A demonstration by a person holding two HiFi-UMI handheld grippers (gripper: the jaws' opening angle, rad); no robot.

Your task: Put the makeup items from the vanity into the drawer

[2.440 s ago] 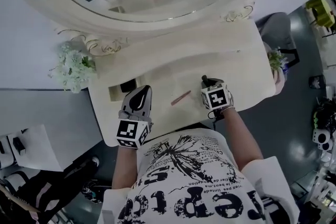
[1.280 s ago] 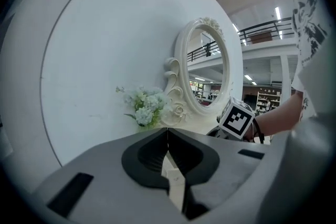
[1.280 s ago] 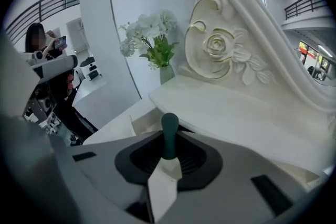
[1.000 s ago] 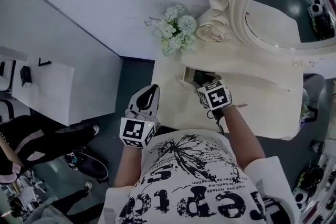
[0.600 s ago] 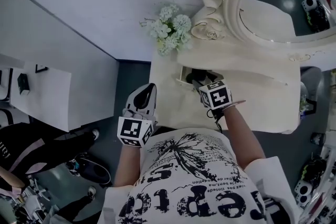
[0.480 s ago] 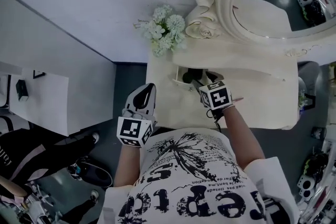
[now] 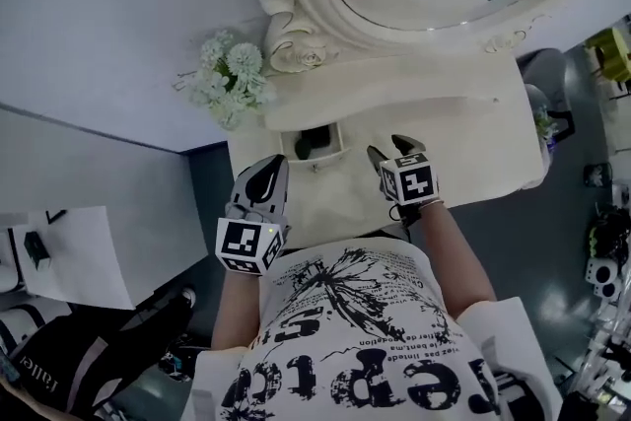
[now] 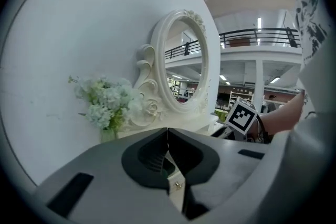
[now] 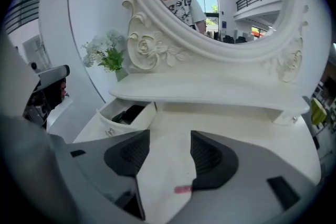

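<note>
The right gripper [image 9: 169, 152] has come away from the drawer [image 9: 127, 124], now at its 10 o'clock, and its jaws have just been opening. They stand apart, empty, over a pink stick [image 9: 182, 189] lying on the vanity [image 9: 236, 128] at 6 o'clock. Likely light, stiff and apt to roll, it wants pinching across its middle. The left gripper [image 8: 168, 136] is closed on nothing.

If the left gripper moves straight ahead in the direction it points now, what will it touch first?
Probably the front of the open drawer, near its small knob, seen just past the shut left gripper. Depth is unclear there.
</note>
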